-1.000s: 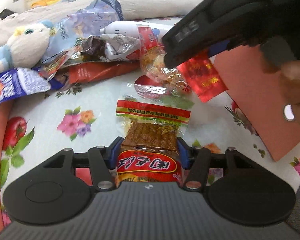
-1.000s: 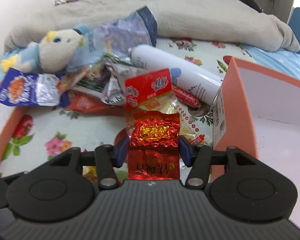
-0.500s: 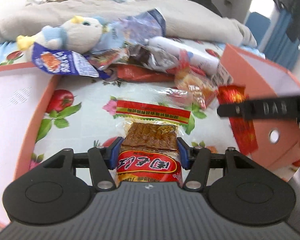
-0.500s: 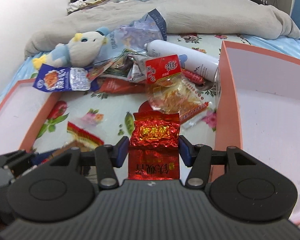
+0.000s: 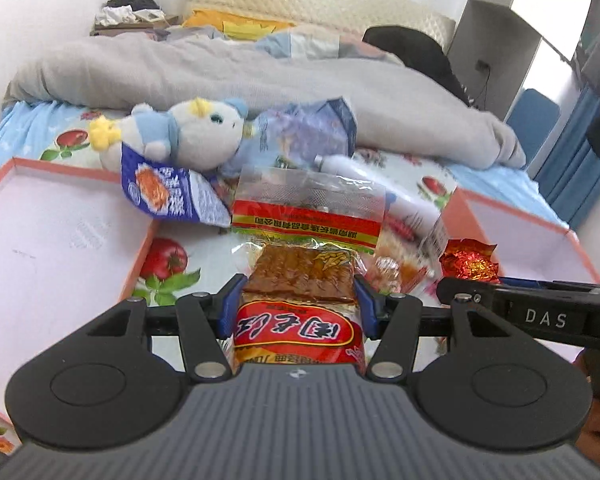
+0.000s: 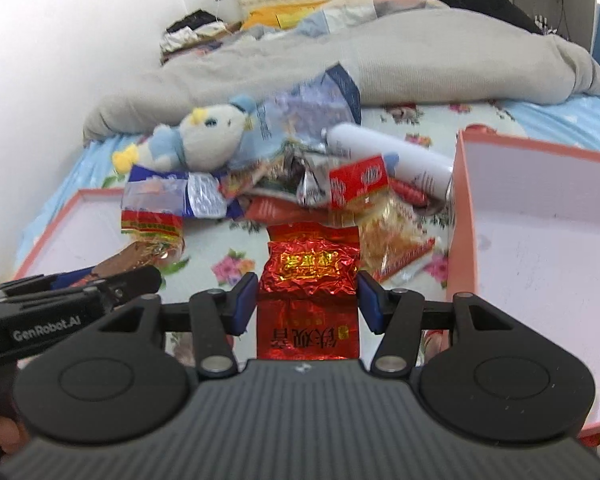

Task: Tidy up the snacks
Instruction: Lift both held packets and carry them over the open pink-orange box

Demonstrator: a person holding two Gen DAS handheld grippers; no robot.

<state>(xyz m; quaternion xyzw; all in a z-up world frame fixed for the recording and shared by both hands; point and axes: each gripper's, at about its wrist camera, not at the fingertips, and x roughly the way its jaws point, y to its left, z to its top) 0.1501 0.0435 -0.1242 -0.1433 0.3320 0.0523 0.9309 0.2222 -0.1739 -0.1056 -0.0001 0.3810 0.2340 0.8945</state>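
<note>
- Slippage is the first risk: the left gripper (image 5: pixel 298 300) is clamped on a clear-wrapped brown snack bar (image 5: pixel 300 276) by its slick film, held above the floral bedsheet (image 5: pixel 180 276) between the two boxes, and a quick swing could drop it.
- The right gripper (image 6: pixel 307 294) pinches a red foil packet (image 6: pixel 310 276) just beside the right orange box (image 6: pixel 466 216); crinkled foil may crush or slide out.
- Both tools sit close together, so they could collide.
- The left orange box (image 5: pixel 140 258) has a raised wall; a low carry could catch on it.
- Mis-sorting seems possible, since the snack pile (image 6: pixel 300 184) also contains a plush toy (image 6: pixel 204 140) and a white bottle (image 6: pixel 392 156).
</note>
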